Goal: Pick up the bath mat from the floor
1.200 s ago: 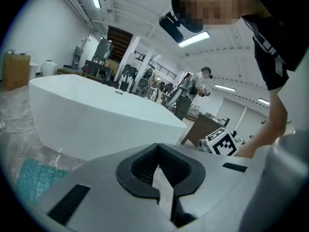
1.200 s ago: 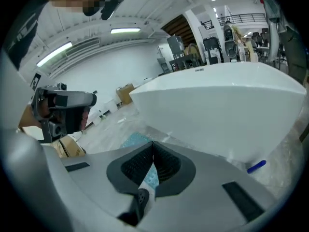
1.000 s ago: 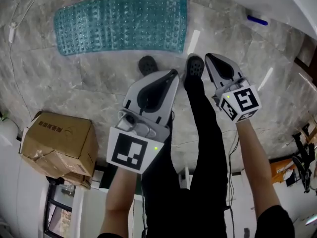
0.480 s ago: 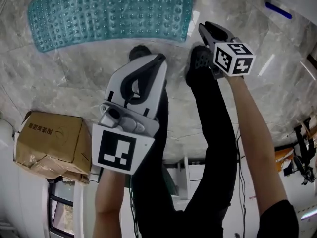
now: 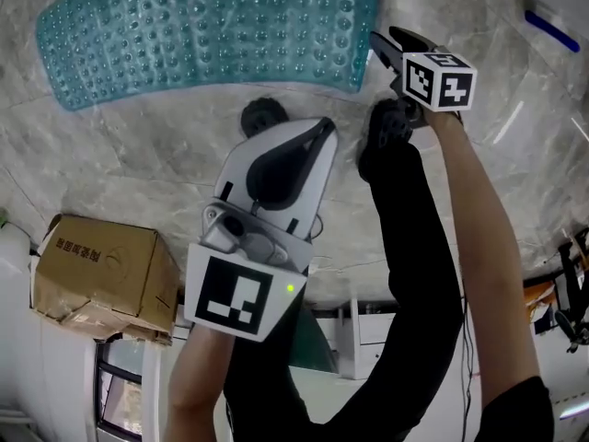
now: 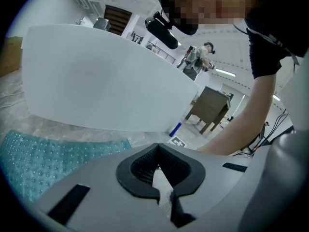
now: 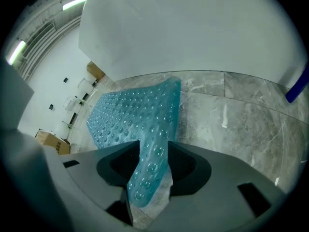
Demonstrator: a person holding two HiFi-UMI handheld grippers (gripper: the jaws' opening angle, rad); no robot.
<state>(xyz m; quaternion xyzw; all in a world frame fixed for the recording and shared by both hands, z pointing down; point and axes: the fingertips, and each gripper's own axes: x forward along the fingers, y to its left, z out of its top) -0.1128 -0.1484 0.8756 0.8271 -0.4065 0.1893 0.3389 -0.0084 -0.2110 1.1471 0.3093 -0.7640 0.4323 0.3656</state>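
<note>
Head view: the bath mat (image 5: pixel 202 35) lies on the floor (image 5: pixel 138 164), long axis across you, its right end by your right hand-held gripper (image 5: pixel 379 46); your left hand-held gripper (image 5: pixel 324 134) hangs short. Left gripper view: jaws pressed together, empty. Right gripper view: jaws have just been opening and straddle the mat's corner.

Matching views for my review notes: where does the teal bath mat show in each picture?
Head view: bath mat across the top, left to centre-right.
Left gripper view: bath mat at lower left.
Right gripper view: bath mat from centre down to the bottom.
Shared landmark: blue stick on the floor, seen in all three.
</note>
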